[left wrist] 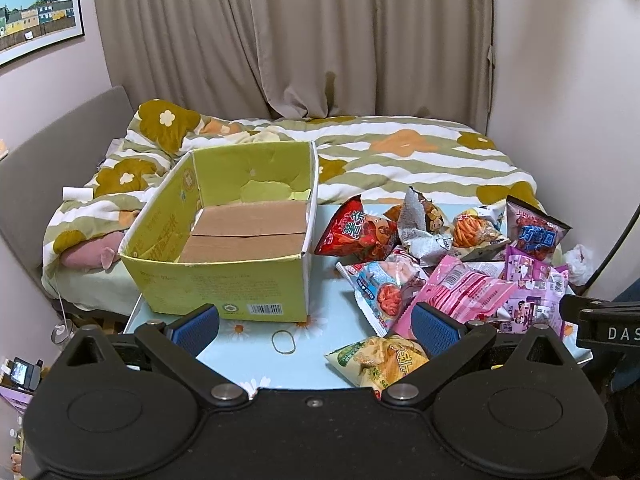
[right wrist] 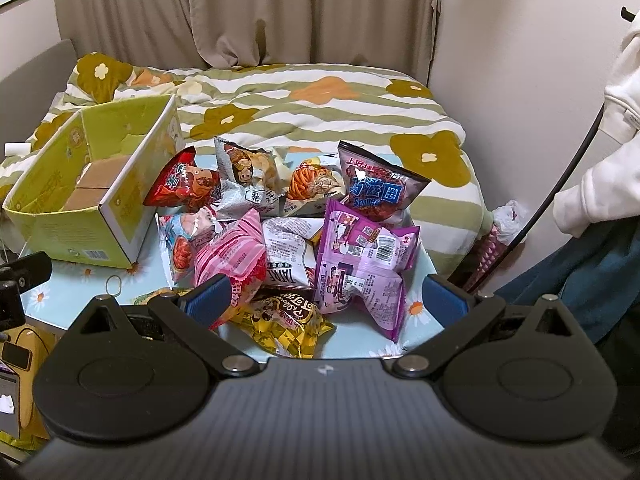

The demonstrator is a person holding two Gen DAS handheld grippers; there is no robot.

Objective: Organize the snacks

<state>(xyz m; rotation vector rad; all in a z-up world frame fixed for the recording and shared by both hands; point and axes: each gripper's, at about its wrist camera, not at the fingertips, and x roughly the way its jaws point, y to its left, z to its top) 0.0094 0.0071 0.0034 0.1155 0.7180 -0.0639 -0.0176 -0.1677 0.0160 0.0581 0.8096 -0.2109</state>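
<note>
Nothing packed yet: both grippers' fingers (right wrist: 208, 298) spread and bare, so grab a snack packet (right wrist: 362, 256) for the empty box (left wrist: 224, 284)

The left wrist view looks forward and slightly down from the near edge of the light blue, daisy-printed table (left wrist: 256, 360), close to the open yellow-green cardboard box (left wrist: 224, 280) on its left half. The right wrist view sits further right, equally near, facing the heap of coloured snack bags (right wrist: 288, 224). Both face the bed with the striped floral duvet (right wrist: 320, 104) and the beige curtains (left wrist: 320, 36). Box, bags and table appear in both.
</note>
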